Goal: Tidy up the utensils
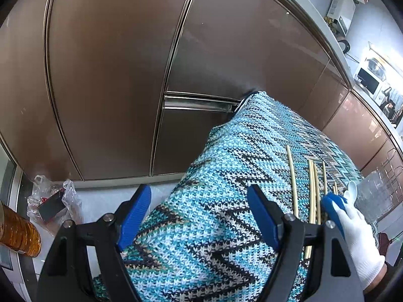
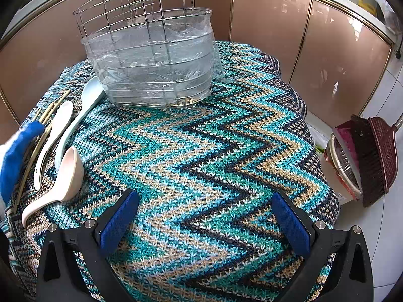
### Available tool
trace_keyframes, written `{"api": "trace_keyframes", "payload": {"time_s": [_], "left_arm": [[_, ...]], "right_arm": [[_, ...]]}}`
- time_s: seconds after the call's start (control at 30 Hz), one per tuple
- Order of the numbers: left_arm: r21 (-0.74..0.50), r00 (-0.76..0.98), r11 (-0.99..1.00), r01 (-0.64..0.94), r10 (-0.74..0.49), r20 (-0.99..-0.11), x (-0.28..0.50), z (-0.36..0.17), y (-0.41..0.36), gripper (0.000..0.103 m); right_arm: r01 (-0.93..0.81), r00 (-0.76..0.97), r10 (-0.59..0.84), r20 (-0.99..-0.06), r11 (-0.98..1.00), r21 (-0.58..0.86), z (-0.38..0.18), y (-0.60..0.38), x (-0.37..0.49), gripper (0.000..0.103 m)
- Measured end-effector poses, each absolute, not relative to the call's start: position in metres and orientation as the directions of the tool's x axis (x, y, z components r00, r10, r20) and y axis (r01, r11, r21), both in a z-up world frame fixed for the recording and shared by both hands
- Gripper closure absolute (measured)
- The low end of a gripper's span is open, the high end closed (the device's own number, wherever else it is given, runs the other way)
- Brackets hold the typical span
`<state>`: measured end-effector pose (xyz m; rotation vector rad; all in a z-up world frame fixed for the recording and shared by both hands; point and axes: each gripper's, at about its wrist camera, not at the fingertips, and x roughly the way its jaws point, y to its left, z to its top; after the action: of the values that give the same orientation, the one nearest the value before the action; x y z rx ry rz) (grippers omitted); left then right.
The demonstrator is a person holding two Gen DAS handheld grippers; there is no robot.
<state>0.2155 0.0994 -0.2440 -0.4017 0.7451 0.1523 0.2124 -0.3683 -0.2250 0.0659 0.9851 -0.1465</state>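
Looking from your left side, your left gripper (image 1: 199, 216) hangs with its blue pads spread apart, gripping nothing, over the zigzag knit cloth (image 2: 214, 151). Just right of it lie the chopsticks (image 2: 37, 130), then three ceramic spoons (image 2: 64, 123) side by side on the cloth; a gloved hand (image 1: 357, 236) sits beside the chopsticks, possibly touching them, though blur hides the contact. Further right, the wire utensil basket (image 2: 153, 58), wrapped in clear plastic, stands upright on the cloth. Your right gripper (image 2: 205, 216) is likewise wide apart and empty.
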Motion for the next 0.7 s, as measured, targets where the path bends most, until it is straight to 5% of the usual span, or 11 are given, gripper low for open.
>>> {"api": "trace_keyframes", "payload": {"time_s": [0.7], "left_arm": [[-0.297,0.711,0.913,-0.281,-0.009,-0.703,0.2189,-0.2474,0.0989,0.026]], "right_arm": [[0.153,0.544,-0.093,-0.834,0.988,-0.011,-0.2251,-0.3682,0.2123,0.000]]}}
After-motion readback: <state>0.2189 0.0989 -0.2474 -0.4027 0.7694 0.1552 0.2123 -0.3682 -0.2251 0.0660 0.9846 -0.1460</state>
